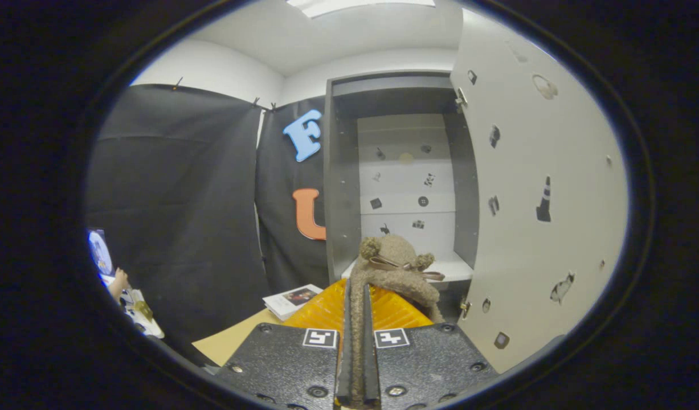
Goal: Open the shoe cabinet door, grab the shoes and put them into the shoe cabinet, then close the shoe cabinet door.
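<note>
A fuzzy tan slipper (pixel 393 267) with pompom ears and a small bow hangs lifted between my fingers, its edge pinched in the narrow gap. My gripper (pixel 358 347) is shut on it. Just beyond the slipper stands the grey shoe cabinet (pixel 340 171), its white door (pixel 546 228) swung wide to the right of the fingers. The cabinet's inner shelf (pixel 454 266) lies directly behind the slipper, with a white back panel above it.
Under the slipper sits an orange ribbed thing (pixel 326 310) on a light wooden tabletop (pixel 235 341). A booklet (pixel 292 299) lies left of it. A person's hand (pixel 120 282) rests at a desk with a screen, far left.
</note>
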`<state>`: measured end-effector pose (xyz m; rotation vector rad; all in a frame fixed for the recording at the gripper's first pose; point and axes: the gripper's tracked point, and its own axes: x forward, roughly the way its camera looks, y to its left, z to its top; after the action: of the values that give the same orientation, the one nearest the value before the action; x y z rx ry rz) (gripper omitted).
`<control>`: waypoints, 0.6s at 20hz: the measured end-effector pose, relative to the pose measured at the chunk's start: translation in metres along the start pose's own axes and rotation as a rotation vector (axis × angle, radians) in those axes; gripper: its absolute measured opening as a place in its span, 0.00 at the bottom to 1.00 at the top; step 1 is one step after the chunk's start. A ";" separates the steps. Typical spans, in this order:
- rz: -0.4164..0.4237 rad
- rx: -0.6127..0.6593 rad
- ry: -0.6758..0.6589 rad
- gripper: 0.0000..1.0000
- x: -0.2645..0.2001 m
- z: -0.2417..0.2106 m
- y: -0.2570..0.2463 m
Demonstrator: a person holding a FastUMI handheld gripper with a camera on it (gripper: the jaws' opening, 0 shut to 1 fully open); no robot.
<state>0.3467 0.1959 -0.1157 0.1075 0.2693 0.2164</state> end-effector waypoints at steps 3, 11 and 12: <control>0.025 0.019 0.004 0.11 0.030 0.018 0.002; -0.045 0.018 0.037 0.11 0.124 0.048 -0.042; -0.059 0.018 0.041 0.11 0.136 0.050 -0.051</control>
<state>0.4983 0.1736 -0.1090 0.1132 0.3144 0.1577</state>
